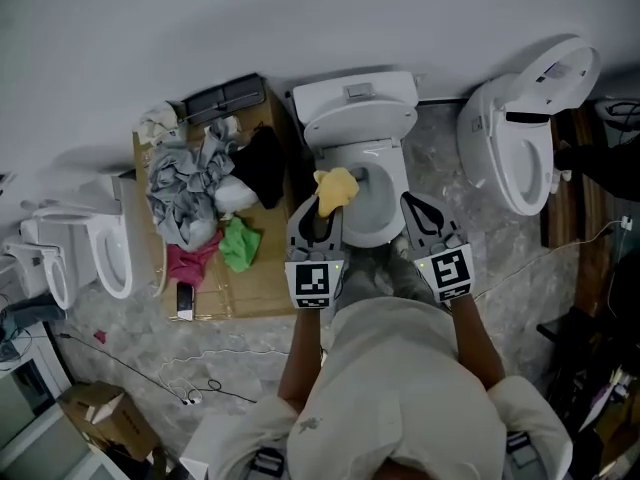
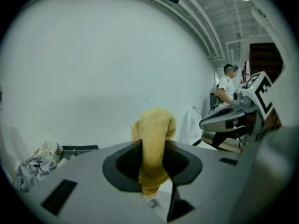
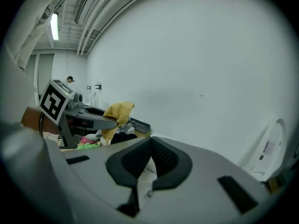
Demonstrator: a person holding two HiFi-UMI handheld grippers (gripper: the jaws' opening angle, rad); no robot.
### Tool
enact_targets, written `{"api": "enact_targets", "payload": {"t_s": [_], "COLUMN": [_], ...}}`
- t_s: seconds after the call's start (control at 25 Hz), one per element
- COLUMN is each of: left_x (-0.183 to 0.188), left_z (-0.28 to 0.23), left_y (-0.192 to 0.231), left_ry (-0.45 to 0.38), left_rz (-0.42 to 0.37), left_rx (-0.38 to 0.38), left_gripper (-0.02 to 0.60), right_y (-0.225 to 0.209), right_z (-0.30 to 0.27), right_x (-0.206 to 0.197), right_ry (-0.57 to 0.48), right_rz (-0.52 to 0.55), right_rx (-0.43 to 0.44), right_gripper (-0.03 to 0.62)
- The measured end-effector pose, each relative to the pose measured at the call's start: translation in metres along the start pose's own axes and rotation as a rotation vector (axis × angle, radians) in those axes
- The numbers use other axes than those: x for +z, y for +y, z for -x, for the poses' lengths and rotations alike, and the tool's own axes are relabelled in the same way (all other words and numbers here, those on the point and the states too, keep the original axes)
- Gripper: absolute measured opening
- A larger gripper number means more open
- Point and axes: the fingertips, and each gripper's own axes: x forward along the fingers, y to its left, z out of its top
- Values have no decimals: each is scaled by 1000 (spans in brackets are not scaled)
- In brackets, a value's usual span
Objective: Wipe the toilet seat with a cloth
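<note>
Head view: the left gripper (image 1: 318,216) holds a yellow cloth (image 1: 337,186) at the rim of the toilet (image 1: 392,168).
At the left, a heap of clothes (image 1: 190,193) lies on a brown board (image 1: 250,290). Next to it, the left gripper's jaws are closed on the cloth, which stands up over the left side of the bowl. The right gripper (image 1: 425,218) is near the right side of the bowl. Its jaws are closed together, with nothing between them.
</note>
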Motion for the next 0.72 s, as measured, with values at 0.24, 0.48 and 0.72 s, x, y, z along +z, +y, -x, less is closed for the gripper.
{"api": "enact_targets", "payload": {"t_s": [0.24, 0.48, 0.72], "left_x": [-51, -105, -168], "left_z": [-36, -67, -86], "left_y": [15, 29, 41], "left_ry": [75, 130, 221], "left_rz": [10, 21, 16], "left_rx": [-8, -2, 18], "left_gripper": [121, 121, 121], "right_y": [-6, -3, 8], "right_z": [-37, -78, -110], "right_x": [-38, -86, -142], "right_ry": [68, 138, 198], "right_rz": [-29, -58, -60], "right_rx": [5, 51, 120], "right_gripper": [8, 8, 8]}}
